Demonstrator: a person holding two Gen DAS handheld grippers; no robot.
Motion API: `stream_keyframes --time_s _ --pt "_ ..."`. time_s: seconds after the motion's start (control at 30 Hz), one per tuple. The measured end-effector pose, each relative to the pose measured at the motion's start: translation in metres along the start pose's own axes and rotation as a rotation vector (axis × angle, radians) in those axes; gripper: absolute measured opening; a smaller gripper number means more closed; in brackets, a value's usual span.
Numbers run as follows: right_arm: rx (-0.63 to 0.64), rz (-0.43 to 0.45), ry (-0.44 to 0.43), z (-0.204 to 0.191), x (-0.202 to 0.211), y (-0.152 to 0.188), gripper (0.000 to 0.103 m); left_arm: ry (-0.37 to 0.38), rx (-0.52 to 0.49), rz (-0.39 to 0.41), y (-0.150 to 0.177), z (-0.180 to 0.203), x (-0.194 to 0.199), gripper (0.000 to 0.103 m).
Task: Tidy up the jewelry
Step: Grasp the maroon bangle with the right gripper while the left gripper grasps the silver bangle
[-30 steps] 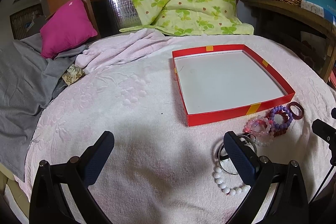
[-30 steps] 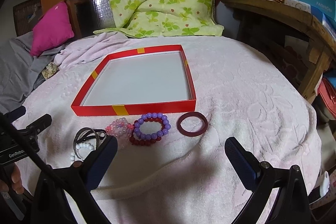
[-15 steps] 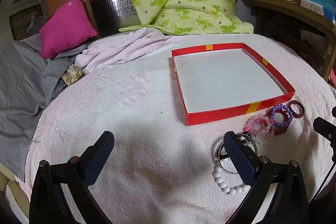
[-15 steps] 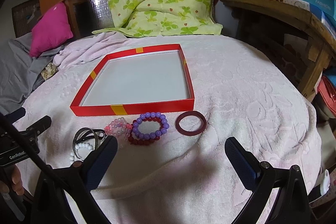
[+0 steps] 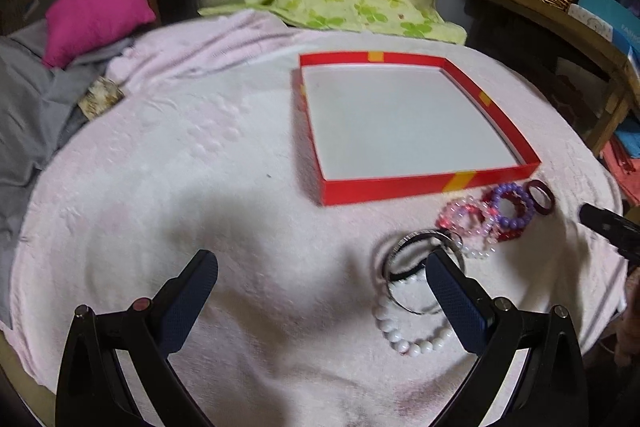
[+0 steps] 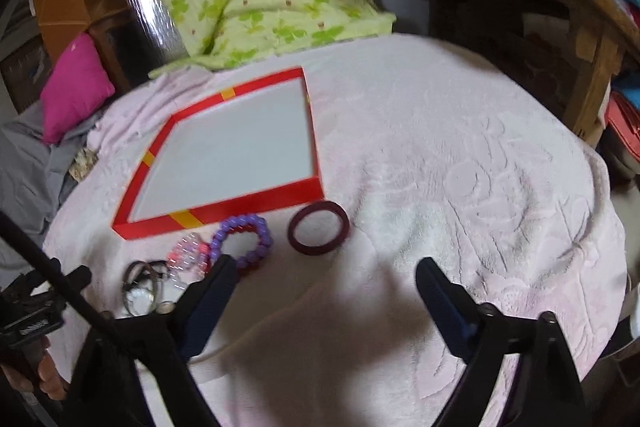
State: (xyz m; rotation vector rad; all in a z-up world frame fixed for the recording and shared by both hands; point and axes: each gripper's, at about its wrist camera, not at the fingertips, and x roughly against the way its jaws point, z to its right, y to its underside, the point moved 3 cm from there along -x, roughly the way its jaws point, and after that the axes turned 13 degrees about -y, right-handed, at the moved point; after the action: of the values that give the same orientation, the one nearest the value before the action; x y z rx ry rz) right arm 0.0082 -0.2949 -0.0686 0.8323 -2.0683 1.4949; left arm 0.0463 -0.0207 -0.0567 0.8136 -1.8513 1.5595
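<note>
Since a second ago, the right gripper (image 6: 322, 281) has swung toward the dark maroon bangle (image 6: 318, 227), fingers narrowing with nothing between them.

Centre both fingers astride that bangle, just in front of the shallow red cardboard tray (image 6: 216, 215), then lift it over the rim. Six pieces lie along the tray's near wall: maroon bangle, purple bead bracelet (image 6: 243, 241), red one beneath it, pink crystal bracelet (image 5: 464, 217), metal bangles (image 5: 416, 269), white bead bracelet (image 5: 404, 335). The left gripper (image 5: 320, 291) is released, empty.
</note>
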Motion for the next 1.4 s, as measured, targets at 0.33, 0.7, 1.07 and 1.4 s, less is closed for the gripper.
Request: stream_keyframes --time_s 0.33,0.7,1.07,1.4 --pt "0.178 -0.181 0.053 -0.004 -0.071 -0.010 0.062 0.092 -0.024 -0.106 0.009 0.006 -0.014 0.103" --pt "0.188 -0.168 0.043 0.001 -0.077 -0.006 0.029 0.114 -0.069 -0.130 0.009 0.020 -0.023 0.103" --pt "0.153 -0.176 0.040 0.004 -0.063 -0.003 0.024 0.177 -0.054 -0.131 0.005 0.047 -0.029 0.103" --pt "0.119 -0.166 0.033 0.009 -0.061 -0.006 0.022 0.173 -0.109 -0.156 0.009 0.066 -0.039 0.103"
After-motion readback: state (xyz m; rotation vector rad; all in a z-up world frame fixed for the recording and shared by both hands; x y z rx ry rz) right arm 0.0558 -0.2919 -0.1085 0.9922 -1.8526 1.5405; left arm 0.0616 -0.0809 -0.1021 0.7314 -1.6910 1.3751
